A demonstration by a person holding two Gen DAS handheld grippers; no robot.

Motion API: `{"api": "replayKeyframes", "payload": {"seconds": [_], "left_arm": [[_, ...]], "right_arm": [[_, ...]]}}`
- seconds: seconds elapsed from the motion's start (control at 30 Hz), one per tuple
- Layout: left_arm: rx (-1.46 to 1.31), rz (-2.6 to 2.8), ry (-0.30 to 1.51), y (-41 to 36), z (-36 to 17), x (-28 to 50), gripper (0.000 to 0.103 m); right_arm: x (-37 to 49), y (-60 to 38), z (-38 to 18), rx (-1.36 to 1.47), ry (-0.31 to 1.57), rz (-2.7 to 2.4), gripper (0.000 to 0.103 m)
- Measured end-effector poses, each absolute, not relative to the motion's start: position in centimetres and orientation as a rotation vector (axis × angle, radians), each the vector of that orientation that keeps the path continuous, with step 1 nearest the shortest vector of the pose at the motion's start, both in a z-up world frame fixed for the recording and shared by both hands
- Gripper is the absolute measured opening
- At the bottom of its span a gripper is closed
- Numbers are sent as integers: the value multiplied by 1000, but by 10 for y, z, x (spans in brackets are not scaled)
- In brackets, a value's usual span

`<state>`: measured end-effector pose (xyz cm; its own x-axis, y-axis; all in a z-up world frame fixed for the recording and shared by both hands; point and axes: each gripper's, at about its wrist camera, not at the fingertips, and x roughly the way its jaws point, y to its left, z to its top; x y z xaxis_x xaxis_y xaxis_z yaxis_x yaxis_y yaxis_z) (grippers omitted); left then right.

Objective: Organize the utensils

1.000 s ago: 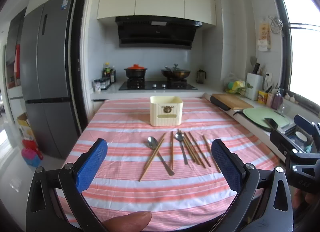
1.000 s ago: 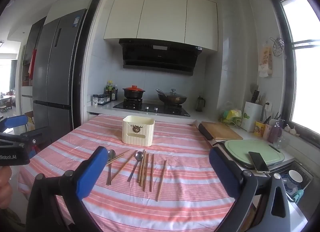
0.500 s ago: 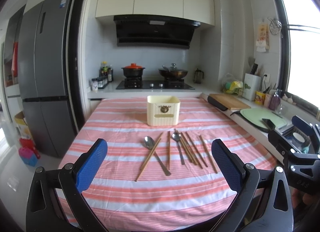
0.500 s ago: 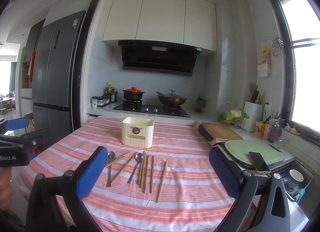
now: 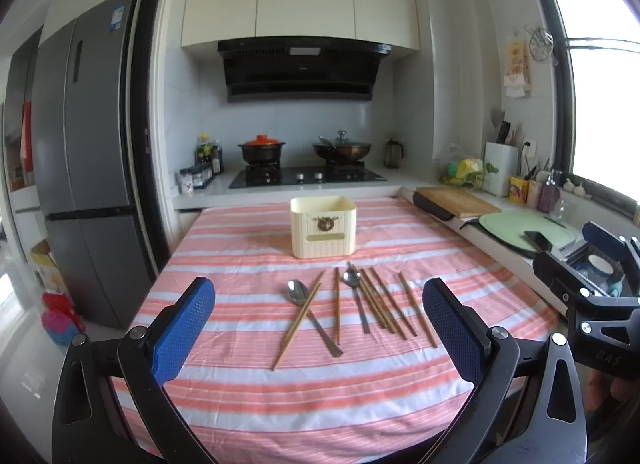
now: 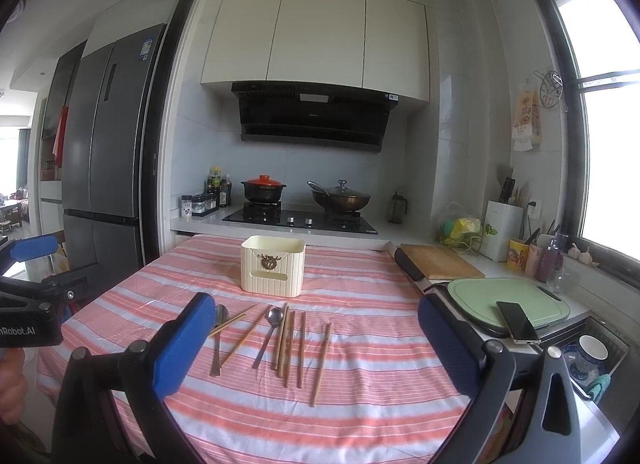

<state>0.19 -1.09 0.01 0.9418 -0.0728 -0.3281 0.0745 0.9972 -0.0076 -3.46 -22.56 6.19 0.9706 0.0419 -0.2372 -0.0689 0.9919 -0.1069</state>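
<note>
On the table draped in a pink-and-white striped cloth, two steel spoons and a loose fan of brown wooden chopsticks lie flat, handles mostly pointing toward the near edge. The left-hand spoon has one chopstick crossing over its handle; the other spoon lies just beside the tight cluster of sticks. Behind them, well apart, stands the cream ribbed plastic utensil box, open at the top and empty as far as can be seen (presumably the destination, set upright so the pieces can drop in handle-first).

The left gripper hangs above the near edge, its blue-padded fingers spread wide and holding nothing. The right gripper hovers likewise, fingers parted and empty, framing the chopsticks and the box. Nothing has been sorted yet; the wide stance suits an approach to thin, flat pieces.
</note>
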Motion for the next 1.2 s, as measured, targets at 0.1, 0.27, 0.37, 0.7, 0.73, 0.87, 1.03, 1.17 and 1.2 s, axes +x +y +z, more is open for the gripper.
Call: {"api": "replayKeyframes", "payload": {"seconds": [0.1,0.27,0.37,0.7,0.73,0.87,1.03,1.17,1.2], "left_arm": [[3,-72,334,-10,0,2,103],[7,-73,331,-12,0,3,103],[8,-71,329,-13,0,3,103],[-3,-82,340,-12,-1,5,103],[-3,-80,340,-12,-1,6,103],[-10,-66,340,-11,-1,8,103],[-29,-74,349,-6,-4,11,103],[-12,-23,351,-7,-8,16,103],[-13,-13,357,-7,-9,17,103]], "right_arm": [[-34,-226,62,-113,235,54,103],[-34,-228,60,-109,239,53,103],[-34,-228,60,-107,240,50,103],[-33,-230,56,-97,249,49,103],[-33,-231,56,-97,250,50,103],[-31,-232,55,-95,255,50,103],[-30,-231,54,-93,258,47,103],[-27,-232,53,-86,266,48,103],[-26,-231,53,-86,268,47,103]]}}
